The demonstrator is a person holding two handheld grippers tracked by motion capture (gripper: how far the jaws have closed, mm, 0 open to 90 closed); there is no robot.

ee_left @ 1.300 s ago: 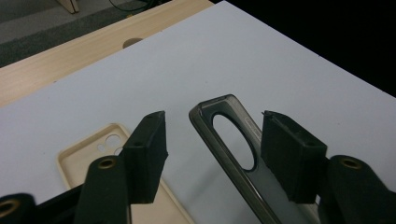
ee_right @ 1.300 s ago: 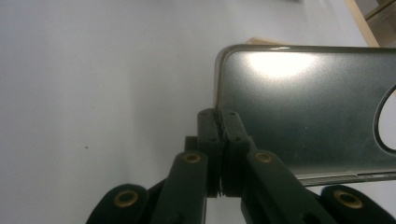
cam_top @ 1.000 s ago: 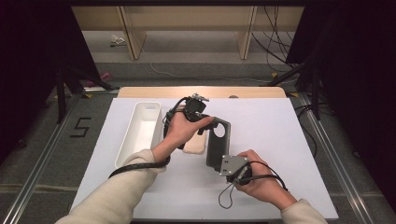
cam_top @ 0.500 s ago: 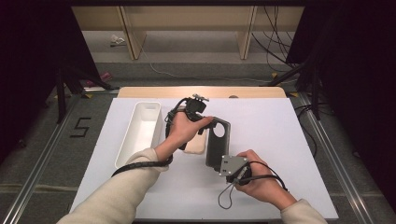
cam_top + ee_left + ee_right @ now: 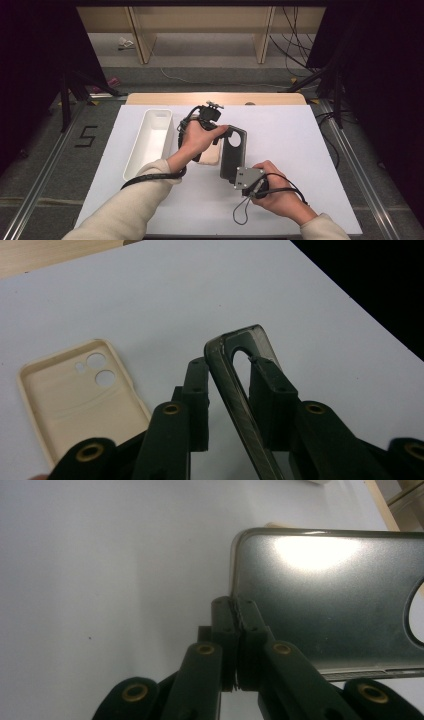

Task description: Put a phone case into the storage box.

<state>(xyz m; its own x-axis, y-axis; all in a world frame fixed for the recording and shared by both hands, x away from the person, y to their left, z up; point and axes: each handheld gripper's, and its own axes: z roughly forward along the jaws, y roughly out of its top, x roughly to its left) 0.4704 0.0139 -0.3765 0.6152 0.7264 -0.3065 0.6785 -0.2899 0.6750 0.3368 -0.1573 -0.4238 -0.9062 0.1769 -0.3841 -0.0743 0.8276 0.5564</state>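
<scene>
Grey phone case [image 5: 233, 150]: it is in the middle of the high view, lifted above the counter [image 5: 300, 145] and held between the two tools. In the left gripper view it stands on its edge [image 5: 235, 385], with the camera hole at its top end.

Left tool [image 5: 212, 131]: it is at the upper end of the grey phone case in the high view. Its jaws have just been closing. The rim of the case is between them; the right jaw lies against the case from the inside, through the hole, and the left jaw is just beside the outer wall. Whether both pads already press cannot be told.

Right tool [image 5: 235, 611]: its jaws are pressed together and they pinch the lower corner of the grey phone case [image 5: 325, 595].

Beige phone case [image 5: 85, 390]: it lies flat on the counter with the hollow side up, in the lower left of the left gripper view, apart from the grey one.

White tray [image 5: 149, 145]: a long container on the counter, left of centre in the high view, beside the left hand [image 5: 197, 142]. Nothing can be seen inside it.
</scene>
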